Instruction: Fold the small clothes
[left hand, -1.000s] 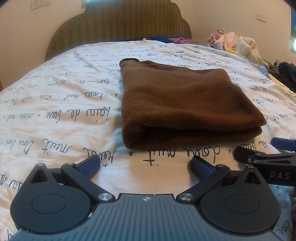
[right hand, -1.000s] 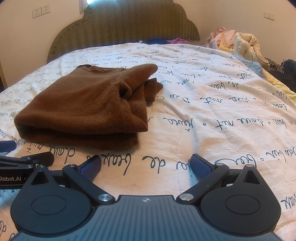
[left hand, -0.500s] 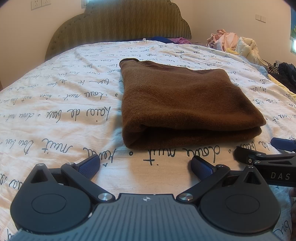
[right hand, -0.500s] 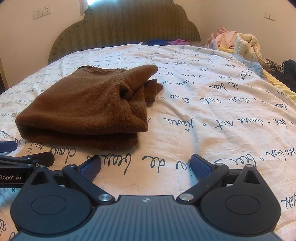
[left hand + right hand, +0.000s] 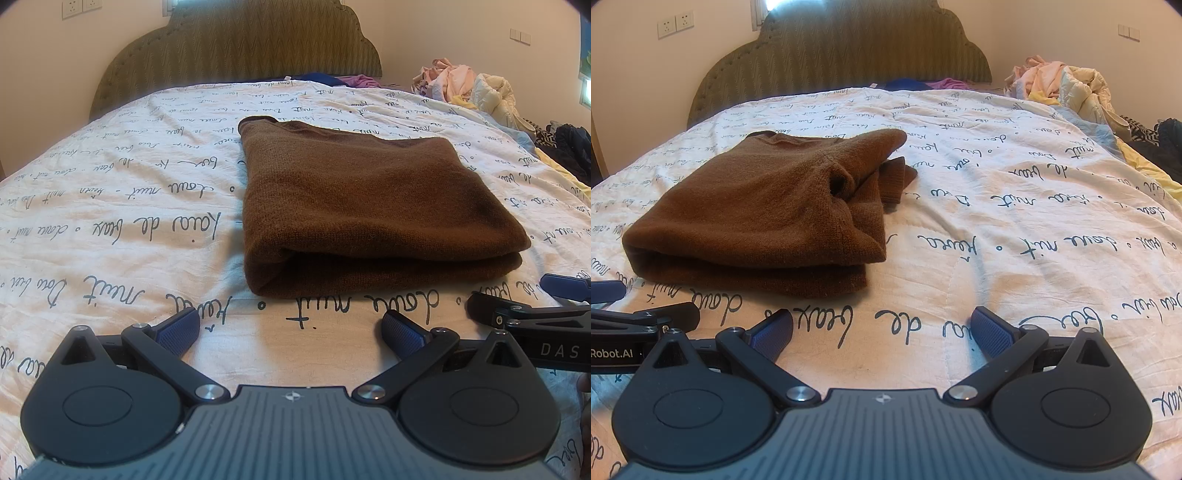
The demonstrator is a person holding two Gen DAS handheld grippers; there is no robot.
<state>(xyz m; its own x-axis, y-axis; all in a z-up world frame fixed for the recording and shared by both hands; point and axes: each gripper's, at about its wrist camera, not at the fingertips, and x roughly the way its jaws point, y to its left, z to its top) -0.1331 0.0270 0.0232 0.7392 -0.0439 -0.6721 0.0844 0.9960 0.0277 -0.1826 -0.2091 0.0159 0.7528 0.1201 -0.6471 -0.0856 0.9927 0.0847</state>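
Sweater (image 5: 362, 199): brown knit, folded into a thick rectangle, lying flat on the bed (image 5: 122, 236) just ahead of both tools.
Long axis: in the left wrist view it runs away from the camera toward the headboard (image 5: 236, 48), angled a little to the left at the far end.
Near end: the doubled, rounded fold edge faces the tools.
Right side: in the right wrist view loose layers bunch there, and a ribbed cuff (image 5: 897, 177) sticks out onto the bed.
Left tool (image 5: 290, 330): blue pads wide apart, empty, above bare bed short of the sweater.
Right tool (image 5: 882, 330): pads wide apart, empty, to the right of the sweater's near corner.
Spacing: the tools sit side by side, each at the edge of the other's view.
Background: clothes pile (image 5: 1063, 85) at far right.
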